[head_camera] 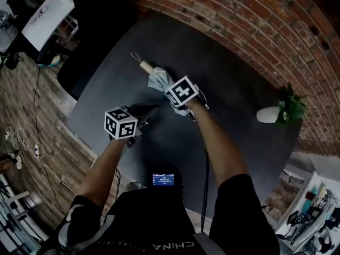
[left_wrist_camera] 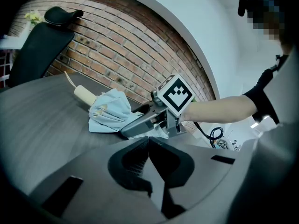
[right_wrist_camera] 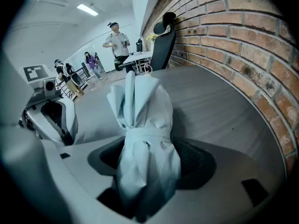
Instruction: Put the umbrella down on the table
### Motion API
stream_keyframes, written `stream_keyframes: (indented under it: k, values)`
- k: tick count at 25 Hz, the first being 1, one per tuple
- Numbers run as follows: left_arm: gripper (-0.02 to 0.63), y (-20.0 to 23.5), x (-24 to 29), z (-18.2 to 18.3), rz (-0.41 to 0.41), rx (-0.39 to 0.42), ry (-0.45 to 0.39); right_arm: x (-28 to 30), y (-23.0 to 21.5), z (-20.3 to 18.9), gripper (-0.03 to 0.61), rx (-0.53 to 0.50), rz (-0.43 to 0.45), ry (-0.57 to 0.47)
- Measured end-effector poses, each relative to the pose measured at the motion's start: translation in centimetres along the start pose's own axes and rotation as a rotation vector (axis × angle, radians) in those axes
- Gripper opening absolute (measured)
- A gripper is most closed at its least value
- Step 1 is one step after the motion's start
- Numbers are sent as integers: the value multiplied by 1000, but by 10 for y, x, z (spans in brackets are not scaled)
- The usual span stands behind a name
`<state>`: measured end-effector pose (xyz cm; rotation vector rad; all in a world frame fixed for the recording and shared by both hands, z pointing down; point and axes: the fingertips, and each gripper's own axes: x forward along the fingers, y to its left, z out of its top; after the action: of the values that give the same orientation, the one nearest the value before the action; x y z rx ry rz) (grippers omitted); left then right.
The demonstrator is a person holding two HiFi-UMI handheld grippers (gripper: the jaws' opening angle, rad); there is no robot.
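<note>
- The right claw [right_wrist_camera: 148,160] is pinching the folded umbrella [right_wrist_camera: 142,125] by its pale blue cloth, just below the tie band [right_wrist_camera: 145,135], with a pad on either side of the bundle.
- The left claw [left_wrist_camera: 148,149] is pressed together with nothing in it. It hangs just beside the right one, above the dark worktop [head_camera: 234,73].
- The umbrella is out over the middle of the worktop, on the far side of the right claw from the person. In the left gripper view its cloth looks to lie on the surface or just above it, but I cannot tell whether it touches.
- What could go wrong, as I judge it:
  - If the claw spreads while the held end is raised, that end drops and the rounded bundle may roll.
  - Loose folds of cloth could catch on a pad as the claw draws back and drag the umbrella along.
  - The left claw is close enough to nudge the bundle if it swings in.
  - The plant pot [head_camera: 268,114] is well apart and looks safe.
- The long axis runs on a diagonal in the head view, from the right claw away to the far left, and seems close to level.
- The cream handle [head_camera: 146,66] with its cord loop leads, pointing towards the black chair [left_wrist_camera: 37,45]. The other end sits back in the claw, towards the person.
</note>
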<state>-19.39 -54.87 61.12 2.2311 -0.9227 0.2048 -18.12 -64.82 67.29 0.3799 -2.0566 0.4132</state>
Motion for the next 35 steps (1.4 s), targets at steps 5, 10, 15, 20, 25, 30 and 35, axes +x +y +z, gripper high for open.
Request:
stream_keyframes:
  k: [5,10,15,20,25,30,35]
  values:
    - [3,-1,0,-4,5,2,14,5,-1,0,307,-14,-20,-8]
    - [3,-4,0,-11,7,0,29,9,5,-1,310,-16,-19,-22]
    - [3,-9,-6,-13,17,17,36,5,2,1,324,-25,-55,-40]
    - [3,-14,-20,-12,26,34,30,-17,5,19,324,-14,-103,-164]
    - [3,-24,-28,-8,4,84,26,-50,6,28,324,76,-115,-239]
    - [3,-41,-49,-12,-28,108,14,-83,33,10,322,111,-142,-267]
    - [3,-58,-73,-22,-60,152,12,-112,70,-7,321,146,-160,-310]
